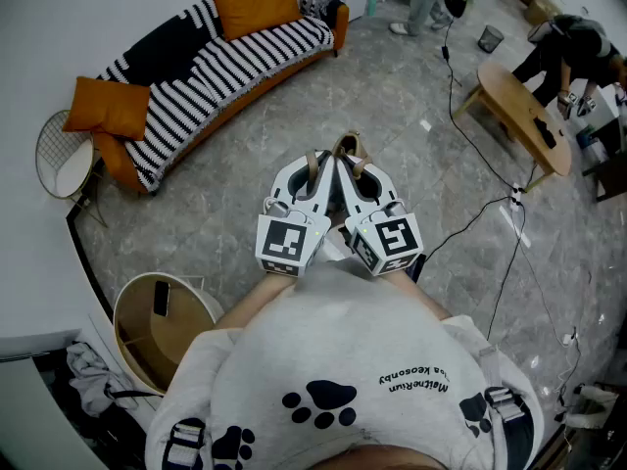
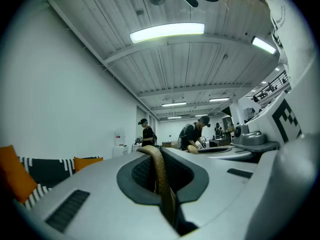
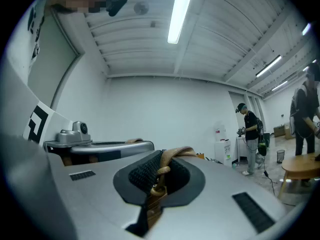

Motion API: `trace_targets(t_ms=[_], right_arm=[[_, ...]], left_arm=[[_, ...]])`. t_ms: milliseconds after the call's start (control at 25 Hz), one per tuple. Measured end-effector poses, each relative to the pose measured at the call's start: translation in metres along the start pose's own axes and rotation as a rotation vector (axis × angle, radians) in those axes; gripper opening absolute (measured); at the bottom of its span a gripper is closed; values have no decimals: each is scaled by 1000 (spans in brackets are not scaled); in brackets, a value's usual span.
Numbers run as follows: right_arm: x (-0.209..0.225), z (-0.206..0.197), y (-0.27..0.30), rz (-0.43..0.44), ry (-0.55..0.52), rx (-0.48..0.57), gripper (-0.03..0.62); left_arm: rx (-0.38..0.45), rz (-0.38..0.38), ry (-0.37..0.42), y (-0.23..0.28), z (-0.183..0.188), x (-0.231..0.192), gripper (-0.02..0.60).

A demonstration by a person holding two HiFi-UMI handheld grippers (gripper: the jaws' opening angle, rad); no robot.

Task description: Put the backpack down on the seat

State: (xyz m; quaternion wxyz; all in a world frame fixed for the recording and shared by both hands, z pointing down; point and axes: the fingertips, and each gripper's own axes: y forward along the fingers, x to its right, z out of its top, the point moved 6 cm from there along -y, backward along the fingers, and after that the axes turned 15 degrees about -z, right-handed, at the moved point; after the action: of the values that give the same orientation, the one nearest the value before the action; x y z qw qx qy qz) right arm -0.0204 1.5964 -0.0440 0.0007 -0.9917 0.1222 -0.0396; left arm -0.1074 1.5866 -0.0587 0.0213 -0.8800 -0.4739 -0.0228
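1. Backpack shoulder straps (image 1: 505, 414) rest on our shoulders; the bag itself is out of sight
2. Left gripper (image 1: 316, 162) is pressed together on a tan strap (image 2: 161, 179)
3. Right gripper (image 1: 346, 155) pinches a second tan strap (image 3: 172, 155)
4. Striped sofa (image 1: 216, 67) stands well apart, ahead to our left; a black cable (image 1: 480, 221) crosses the floor on the right
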Motion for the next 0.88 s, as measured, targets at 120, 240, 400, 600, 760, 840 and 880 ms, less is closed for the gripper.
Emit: trace_targets(t_ms=[120, 240, 400, 600, 760, 840, 880], right_arm=[[-13, -4, 5, 4, -6, -13, 32], [-25, -8, 10, 9, -6, -35, 32], [-32, -13, 21, 22, -8, -61, 32], [-35, -21, 41, 42, -12, -87, 32], [-27, -30, 72, 63, 22, -102, 32], [-19, -33, 93, 76, 33, -105, 32], [-14, -33, 105, 83, 36, -105, 32]], left_arm=[[7, 0, -9, -12, -4, -7, 18], [13, 3, -21, -22, -6, -16, 18], [15, -1, -44, -25, -12, -29, 18], [14, 33, -78, -24, -18, -48, 18], [7, 39, -86, -9, -28, -72, 18], [6, 47, -85, 4, -32, -89, 18], [6, 48, -85, 13, -35, -98, 18]])
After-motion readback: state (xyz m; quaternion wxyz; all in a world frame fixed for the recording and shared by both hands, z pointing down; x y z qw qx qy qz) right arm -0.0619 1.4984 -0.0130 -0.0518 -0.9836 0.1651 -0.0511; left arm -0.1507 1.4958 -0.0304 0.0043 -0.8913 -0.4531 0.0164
